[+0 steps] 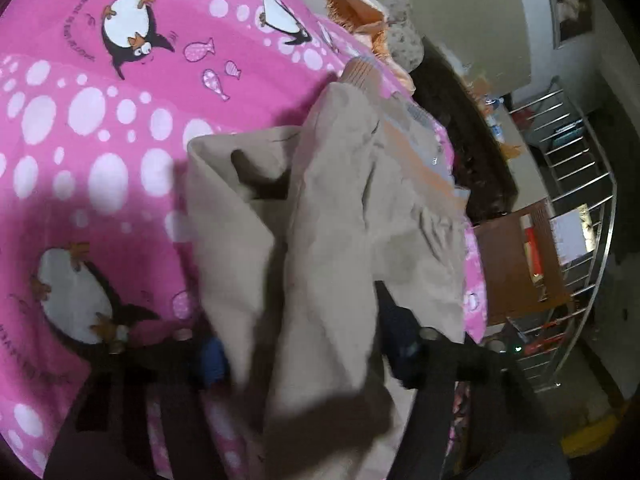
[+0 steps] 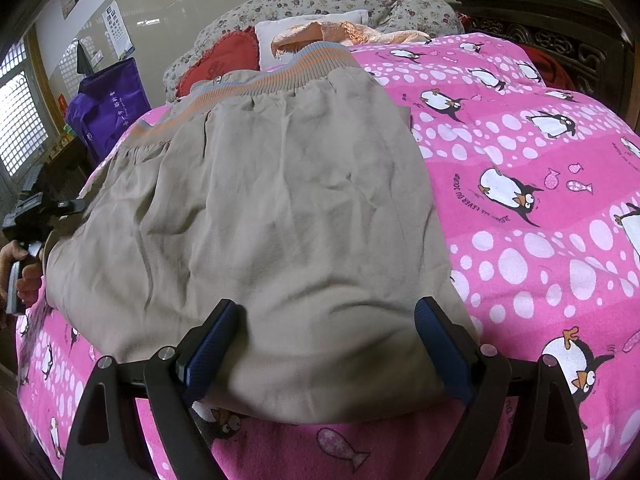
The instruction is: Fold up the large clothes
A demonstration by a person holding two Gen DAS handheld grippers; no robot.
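A large beige garment [image 2: 280, 200] with an orange-and-grey ribbed band [image 2: 280, 68] lies spread on a pink penguin-print bedspread [image 2: 520, 160]. My right gripper [image 2: 326, 352] is open wide, with its blue pads [image 2: 208, 344] astride the garment's near edge and not pinching it. In the left wrist view the same garment [image 1: 340, 220] is bunched into a raised fold. My left gripper [image 1: 306, 350] has its jaws partly apart, and that fold fills the gap between the blurred fingers [image 1: 400, 340]. A person's hand [image 2: 24, 276] holds the left gripper's handle [image 2: 36, 216] at the garment's left side.
Floral pillows [image 2: 320, 0], a red cushion [image 2: 228, 60] and an orange fringed cloth [image 2: 340, 32] lie at the head of the bed. A purple bag [image 2: 108, 100] stands on the left. Dark carved furniture [image 2: 560, 40], a metal rack [image 1: 572, 200] and a cardboard box [image 1: 516, 264] flank the bed.
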